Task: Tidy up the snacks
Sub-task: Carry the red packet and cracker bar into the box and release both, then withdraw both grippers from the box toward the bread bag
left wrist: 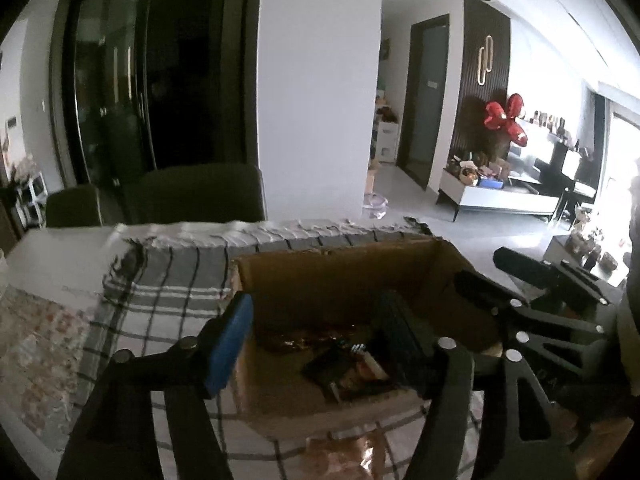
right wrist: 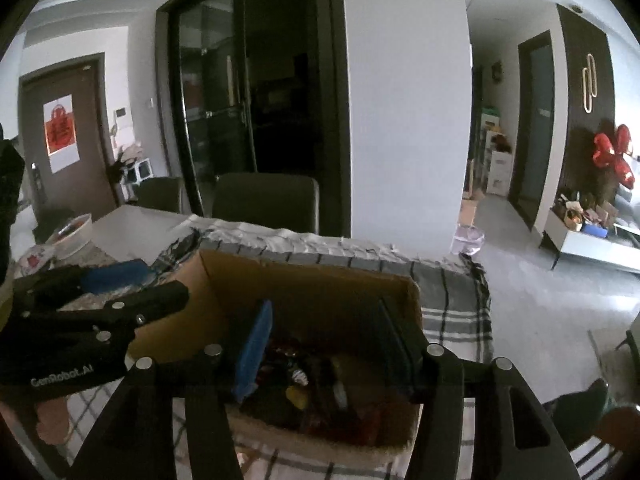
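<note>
left wrist – close, angled down | right wrist – same | shared: cardboard box [left wrist: 344, 264]

box top: the cardboard box [right wrist: 312, 280] is left open above, entry from overhead unblocked | box floor: crowded by snack packets [right wrist: 304, 384] | walls: sideways passage barred by the cardboard sides | box flank: occupied by the left gripper [right wrist: 132, 288] | beyond: plaid cloth [left wrist: 160, 280] lies bare, chairs [right wrist: 264, 200] set behind
</note>
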`<state>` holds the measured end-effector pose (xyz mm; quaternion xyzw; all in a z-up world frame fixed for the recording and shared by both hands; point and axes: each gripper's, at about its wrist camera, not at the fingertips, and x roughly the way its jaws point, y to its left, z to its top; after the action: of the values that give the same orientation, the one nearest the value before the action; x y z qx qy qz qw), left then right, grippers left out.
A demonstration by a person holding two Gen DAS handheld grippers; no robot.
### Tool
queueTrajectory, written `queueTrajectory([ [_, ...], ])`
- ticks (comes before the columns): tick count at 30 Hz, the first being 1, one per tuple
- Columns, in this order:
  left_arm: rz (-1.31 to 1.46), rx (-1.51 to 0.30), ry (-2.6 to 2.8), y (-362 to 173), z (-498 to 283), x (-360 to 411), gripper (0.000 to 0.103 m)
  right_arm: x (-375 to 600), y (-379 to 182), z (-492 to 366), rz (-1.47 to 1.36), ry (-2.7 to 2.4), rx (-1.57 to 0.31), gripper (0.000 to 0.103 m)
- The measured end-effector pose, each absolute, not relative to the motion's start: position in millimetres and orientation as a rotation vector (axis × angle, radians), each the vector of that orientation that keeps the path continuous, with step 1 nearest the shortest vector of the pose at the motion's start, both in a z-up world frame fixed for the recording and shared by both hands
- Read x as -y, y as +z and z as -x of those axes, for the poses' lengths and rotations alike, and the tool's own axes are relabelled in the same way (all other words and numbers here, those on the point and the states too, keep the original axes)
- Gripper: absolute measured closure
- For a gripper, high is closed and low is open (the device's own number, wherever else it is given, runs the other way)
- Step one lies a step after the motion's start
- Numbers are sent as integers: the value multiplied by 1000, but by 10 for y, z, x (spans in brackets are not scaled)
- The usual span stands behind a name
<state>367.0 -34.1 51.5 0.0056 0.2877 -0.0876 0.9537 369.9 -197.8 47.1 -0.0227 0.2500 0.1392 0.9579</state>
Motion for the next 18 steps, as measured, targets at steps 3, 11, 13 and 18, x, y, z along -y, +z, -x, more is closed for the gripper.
queueTrajectory([
  [3, -51, -537, -171, 558, -3484, 349, 29, 2011, 512, -3526, 47, 261, -468, 48],
  [11, -83, -469, -179, 617, -3029, 331, 20, 2028, 580, -3057, 5, 256, -437, 48],
  [13, -89, -470, -178, 606, -2974, 327, 17, 2023, 572, -2975, 2, 254, -432, 48],
  [18, -120, -482, -164, 470, -2805, 300, 14, 2006, 471, -2819, 14, 228, -451, 48],
])
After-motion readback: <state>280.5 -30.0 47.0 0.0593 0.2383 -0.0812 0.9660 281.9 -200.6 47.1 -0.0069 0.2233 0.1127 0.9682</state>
